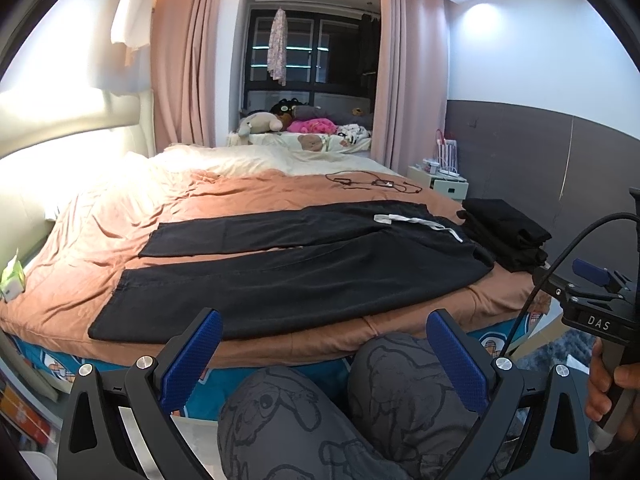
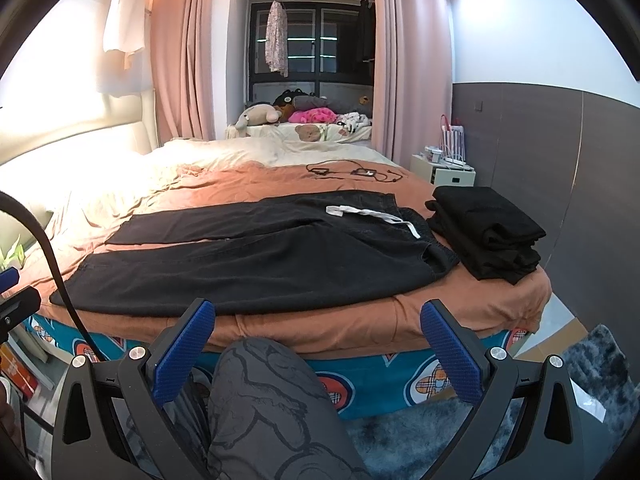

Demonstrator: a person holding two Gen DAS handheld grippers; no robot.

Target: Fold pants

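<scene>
A pair of black, soft-fabric pants (image 1: 280, 264) lies flat and unfolded across the rust-orange quilted bedspread (image 1: 168, 208), with the two legs running toward nine o'clock and the waistband toward three o'clock. A white flat drawstring (image 1: 416, 226) trails over the waistband. The near leg reaches almost to the bed's front edge; the far leg is shorter in view and sits just beside it, a thin strip of quilt showing between them at the cuffs.

At three o'clock of the waistband, just beside it, sits a stack of folded black garments (image 2: 488, 232). Behind the pants, toward twelve o'clock, a tangle of thin black cables (image 2: 352, 172) rests on the quilt.

The left gripper (image 1: 324, 352), black-framed with blue textured pads, hangs at six o'clock in front of the bed, its fingers spread wide and empty above the person's grey cartoon-print trouser knees (image 1: 360, 400). The right gripper (image 2: 318, 344) is likewise released, fingers wide apart with nothing between them, short of the mattress edge. In the left wrist view, a hand (image 1: 612, 384) grips the right tool's handle at four o'clock.
</scene>
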